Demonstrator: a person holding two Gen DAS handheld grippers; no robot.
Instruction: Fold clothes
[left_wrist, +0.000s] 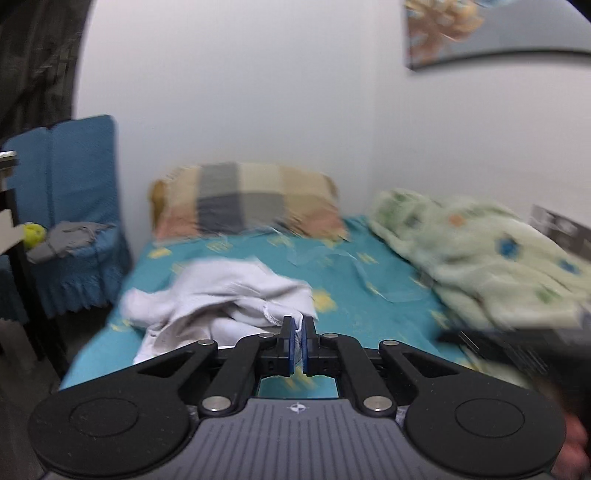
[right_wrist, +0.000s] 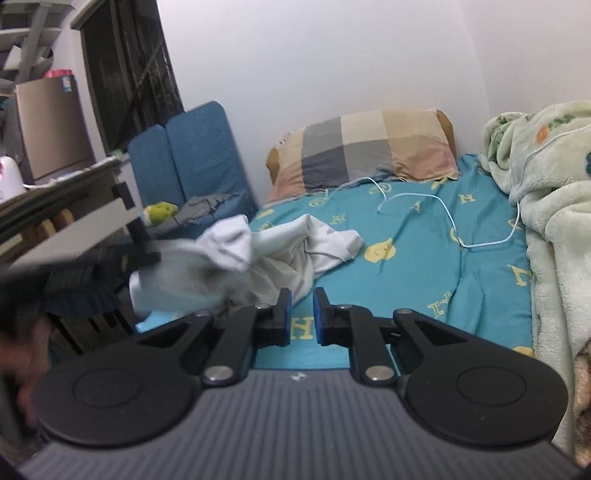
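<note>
The white garment (right_wrist: 280, 247) lies crumpled on the teal bedsheet (right_wrist: 406, 266), on the left half of the bed as seen from the right wrist view, with its left end hanging at the bed's edge. The left claw (left_wrist: 298, 325) has its jaws drawn fully together, the blue pads nearly meeting; the near edge of the white garment sits just beyond the tips, and the blurred frame does not settle whether any cloth is caught between the pads. In the right wrist view the left claw appears as a dark smear at the left end of the garment. The right claw (right_wrist: 301, 301) stands narrow, with a small gap between its blue pads; only bedsheet shows through the gap, and the garment lies just beyond and left of its tips, not between them. At the head of the bed rests a checked pillow (right_wrist: 364, 147). A pale green floral blanket (right_wrist: 546, 192) is heaped along the right side. A thin white cable (right_wrist: 448, 218) curls across the sheet between pillow and blanket. A blue covered chair (right_wrist: 199, 155) stands left of the bed, against the wall, with grey cloth (right_wrist: 207, 205) on its seat.
</note>
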